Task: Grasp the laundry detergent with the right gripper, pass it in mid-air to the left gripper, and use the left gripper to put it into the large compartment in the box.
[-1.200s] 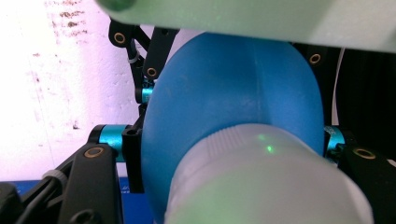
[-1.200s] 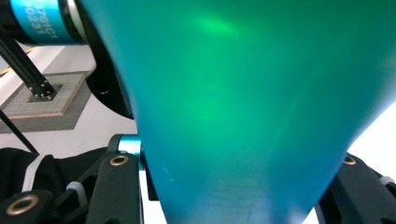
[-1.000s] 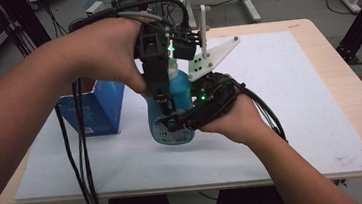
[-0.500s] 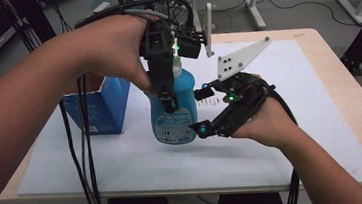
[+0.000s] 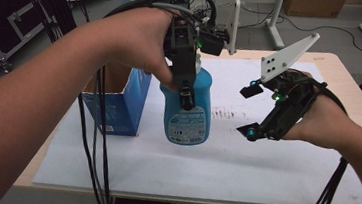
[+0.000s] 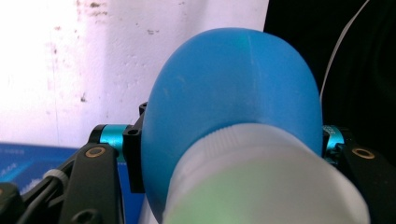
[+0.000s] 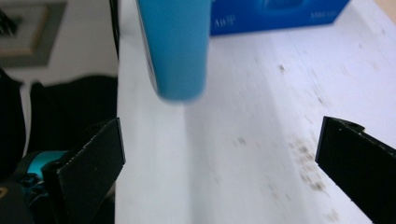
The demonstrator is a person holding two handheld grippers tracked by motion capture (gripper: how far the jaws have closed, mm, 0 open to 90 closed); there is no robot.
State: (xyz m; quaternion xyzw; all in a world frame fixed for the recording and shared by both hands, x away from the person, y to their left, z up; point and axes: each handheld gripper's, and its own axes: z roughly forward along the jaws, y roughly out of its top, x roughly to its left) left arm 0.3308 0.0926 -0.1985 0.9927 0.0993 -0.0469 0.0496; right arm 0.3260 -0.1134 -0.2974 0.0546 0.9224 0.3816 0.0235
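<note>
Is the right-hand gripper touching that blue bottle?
Apart. The high view shows the right gripper off to the side of the blue bottle, with bare white table cover between them; its jaws have just been opening.

- A blue plastic bottle [image 5: 188, 112] with a white cap hangs upright, lifted clear of the counter, roughly above the middle of the white sheet that covers it.
- Its body is wide and rounded at the shoulders, flat-fronted, with a pale printed label on the lower front.
- The left gripper [image 5: 183, 79] clamps it near the neck from above, its jaws running down the front.
- In the left gripper view the rounded blue shoulder [image 6: 233, 102] and white cap sit between the jaws.
</note>
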